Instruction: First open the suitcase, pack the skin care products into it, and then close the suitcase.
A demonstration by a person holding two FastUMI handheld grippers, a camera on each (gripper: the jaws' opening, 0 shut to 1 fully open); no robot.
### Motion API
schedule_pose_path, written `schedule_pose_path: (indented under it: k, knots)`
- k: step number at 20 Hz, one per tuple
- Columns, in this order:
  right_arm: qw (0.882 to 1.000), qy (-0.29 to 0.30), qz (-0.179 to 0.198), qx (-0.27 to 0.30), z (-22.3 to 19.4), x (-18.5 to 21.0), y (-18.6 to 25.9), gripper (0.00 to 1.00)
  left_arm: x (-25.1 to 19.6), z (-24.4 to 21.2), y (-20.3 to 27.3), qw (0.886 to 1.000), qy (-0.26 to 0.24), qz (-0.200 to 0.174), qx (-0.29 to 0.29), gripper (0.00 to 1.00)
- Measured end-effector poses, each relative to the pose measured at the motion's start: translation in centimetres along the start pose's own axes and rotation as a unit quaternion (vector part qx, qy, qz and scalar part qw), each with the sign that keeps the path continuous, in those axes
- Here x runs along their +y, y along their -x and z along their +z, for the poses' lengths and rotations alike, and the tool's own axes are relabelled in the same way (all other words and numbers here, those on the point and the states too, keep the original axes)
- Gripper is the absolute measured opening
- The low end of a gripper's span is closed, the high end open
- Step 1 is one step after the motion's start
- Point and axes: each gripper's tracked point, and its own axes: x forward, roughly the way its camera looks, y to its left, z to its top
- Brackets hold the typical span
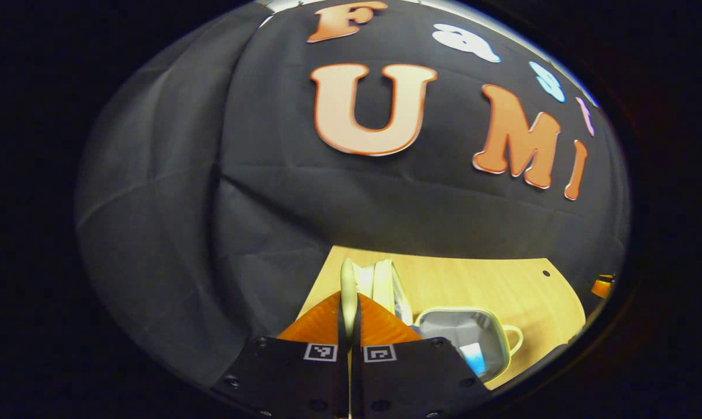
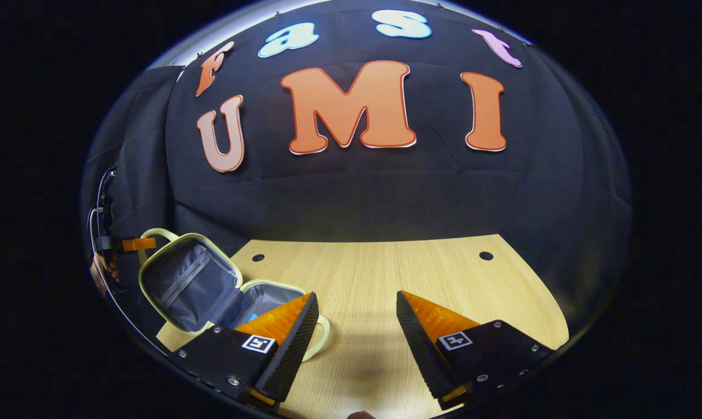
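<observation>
Left gripper: your left gripper point(image 1: 349, 317) sits at 6 o'clock in the left gripper view, its two orange fingers point(image 1: 319, 326) pressed almost together on the pale handle point(image 1: 348, 285) of the suitcase lid, which rises thin and edge-on between the tips.
Left gripper, seen from the other side: in the right gripper view it shows small at 9 o'clock, an orange finger point(image 2: 134, 244) touching the lid's handle loop, with your hand point(image 2: 100, 270) behind it at the picture's edge.
Right gripper: your right gripper point(image 2: 357, 320) stands wide apart at 6 o'clock in its own view, holding nothing; bare wood lies between the fingers.
Suitcase: the small cream-rimmed suitcase point(image 2: 211, 291) is open at 8 o'clock in the right gripper view, on the table's left end.
Lid: the lid point(image 2: 185, 279) stands tilted up, its grey lining with a zip pocket facing you.
Base: the base point(image 1: 464, 337) lies flat at 5 o'clock in the left gripper view, grey inside, with its own handle loop point(image 1: 517, 337) toward 3 o'clock.
Contents: a light blue item point(image 1: 474, 355) lies in the base near its front wall; you cannot tell what it is.
Table: the light wooden table point(image 2: 386, 279) runs across the lower half of the right gripper view, with a small dark hole point(image 2: 486, 255) at 4 o'clock.
</observation>
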Motion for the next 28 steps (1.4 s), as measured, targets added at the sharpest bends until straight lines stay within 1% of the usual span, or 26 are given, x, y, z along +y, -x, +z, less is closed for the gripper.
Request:
schedule_pose_path:
  k: [3,4,8,10,13,14,18,21,22,23,24,25,26,27,28]
  knots:
    - [1.0,0.001,0.007,-0.009,0.1,-1.3,0.6,0.87,-6.1,1.4,1.5,0.999,-0.02,-0.026,-0.018,0.02]
    - [1.0,0.0,0.007,-0.011,0.1,-1.8,0.9,0.87,-7.3,1.7,1.1,0.999,-0.027,-0.037,-0.02,0.02]
    - [1.0,-0.012,0.007,-0.019,0.1,-4.4,2.2,0.87,-14.2,0.8,1.4,0.995,-0.075,-0.066,-0.026,0.02]
    - [1.0,-0.018,0.002,-0.022,-0.2,-5.8,2.8,0.87,-17.6,0.1,1.5,0.993,-0.078,-0.085,-0.02,0.02]
    - [0.999,-0.025,-0.014,-0.032,-0.3,-8.3,4.1,0.87,-23.0,-2.1,1.2,0.989,-0.07,-0.127,0.007,0.02]
    - [0.999,-0.029,-0.016,-0.038,-0.4,-8.7,4.5,0.87,-24.5,-3.1,1.0,0.988,-0.074,-0.135,0.016,0.02]
    - [0.999,-0.017,-0.03,-0.041,-1.5,-11.1,6.0,0.87,-29.1,-6.8,0.0,0.984,-0.088,-0.146,0.05,0.02]
    - [0.998,-0.016,-0.034,-0.042,-1.8,-12.8,6.7,0.87,-31.6,-9.2,-1.3,0.982,-0.107,-0.138,0.069,0.02]
    - [0.998,-0.017,-0.038,-0.043,-1.8,-13.4,6.8,0.87,-32.4,-10.3,-1.4,0.981,-0.109,-0.141,0.077,0.03]
    - [0.998,-0.018,-0.04,-0.044,-1.8,-14.0,7.0,0.87,-33.3,-11.2,-1.6,0.98,-0.106,-0.144,0.086,0.09]
    - [0.998,-0.018,-0.042,-0.045,-1.8,-14.4,7.1,0.87,-34.3,-11.9,-1.6,0.979,-0.1,-0.15,0.096,0.19]
    - [0.998,-0.018,-0.044,-0.047,-1.7,-14.9,7.4,0.87,-35.3,-12.5,-1.3,0.977,-0.096,-0.158,0.105,0.17]
    - [0.998,-0.016,-0.046,-0.05,-1.5,-15.3,7.5,0.87,-36.1,-12.5,-1.3,0.977,-0.097,-0.158,0.102,0.17]
    - [0.997,-0.013,-0.05,-0.053,-1.4,-15.7,7.5,0.87,-36.9,-11.9,-1.2,0.977,-0.106,-0.159,0.091,0.22]
    - [0.997,-0.011,-0.053,-0.056,-1.2,-16.2,7.6,0.87,-37.6,-11.4,-1.1,0.977,-0.118,-0.16,0.078,0.3]
